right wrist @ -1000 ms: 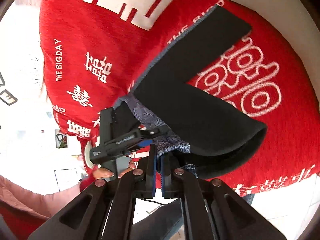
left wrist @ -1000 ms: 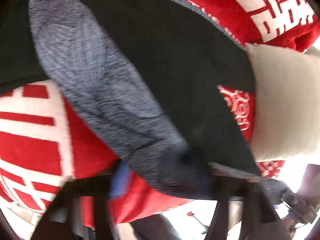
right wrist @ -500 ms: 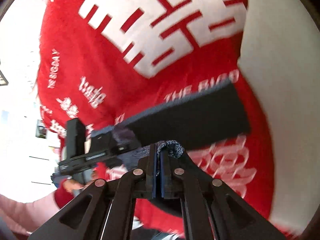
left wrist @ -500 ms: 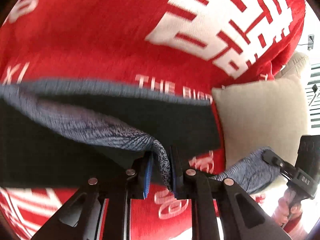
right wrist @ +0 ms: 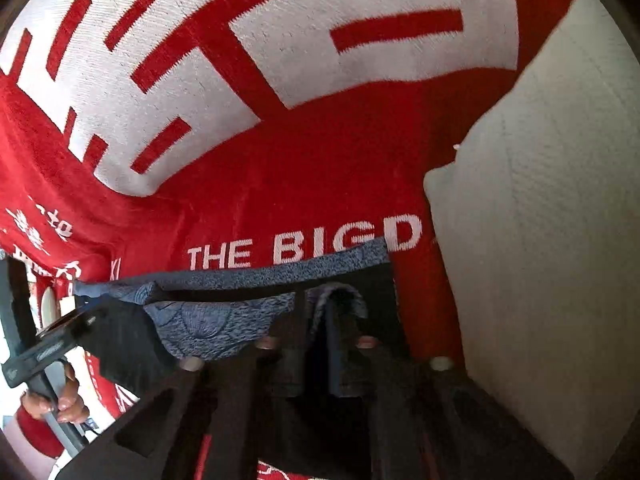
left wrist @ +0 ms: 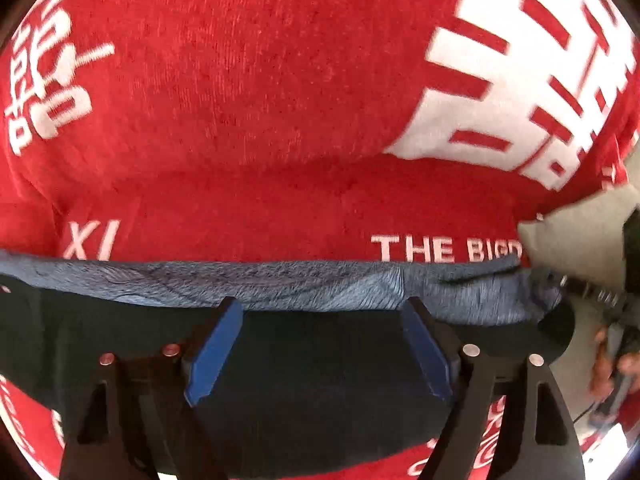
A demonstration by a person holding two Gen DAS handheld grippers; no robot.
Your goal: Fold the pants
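Lying folded on red blanket (left wrist: 280, 100), pants (left wrist: 320, 360) at 6 o'clock. Left gripper (left wrist: 320, 344) fingers spreading, empty above fabric. Right gripper (right wrist: 320, 320) fingers opening, waistband fold between them.

Black pants (left wrist: 320, 380) with mottled blue-grey lining, red blanket (left wrist: 260, 100) with white lettering, cream pillow (right wrist: 552, 220)

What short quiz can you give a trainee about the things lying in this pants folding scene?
1. True or false: the pants lie on a red blanket with white lettering.
2. Which thing is beside the right end of the pants in the left wrist view? A) a beige cushion B) a basket C) a shoe
3. Fill in: the pants are black outside, and the lining along their far edge is ___.
Key: 1 true; 2 A; 3 blue-grey.
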